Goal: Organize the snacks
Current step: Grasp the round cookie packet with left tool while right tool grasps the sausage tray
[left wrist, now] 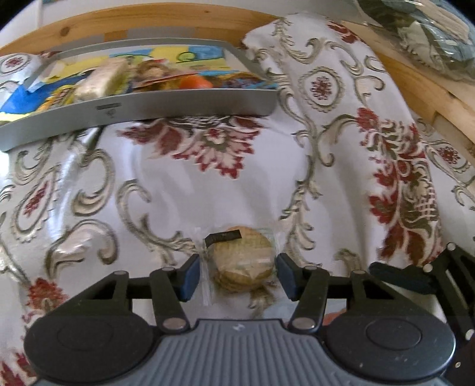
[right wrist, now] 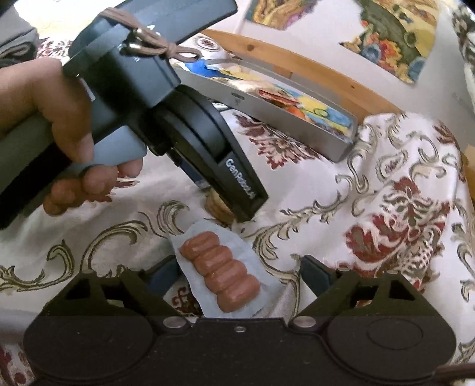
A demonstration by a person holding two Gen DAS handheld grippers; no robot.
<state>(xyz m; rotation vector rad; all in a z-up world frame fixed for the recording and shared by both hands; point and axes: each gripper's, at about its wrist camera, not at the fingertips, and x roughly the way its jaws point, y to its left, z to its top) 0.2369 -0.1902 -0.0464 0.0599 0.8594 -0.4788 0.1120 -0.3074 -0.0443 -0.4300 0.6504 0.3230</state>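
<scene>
My left gripper (left wrist: 237,274) stands spread, its blue pads (left wrist: 190,276) either side of a clear-wrapped stack of round biscuits (left wrist: 242,259); the wrapper's edge lies just beside the left pad, and I cannot tell whether either pad touches it. My right gripper (right wrist: 237,274) is also apart, fingers flanking a brown ridged chocolate bar (right wrist: 221,271) in a pale wrapper, which lies slantwise on the cloth, ungripped. From the right wrist I see my left hand (right wrist: 59,127) wrapped around the other tool's handle, its nose down over the biscuits. Both snacks lie on a white tablecloth (left wrist: 166,190) with red and olive floral scrolls, rumpled at the right. Further off sits a grey tray (left wrist: 148,108) holding colourful packets. Beyond it runs a pale wooden rail (left wrist: 133,22).
</scene>
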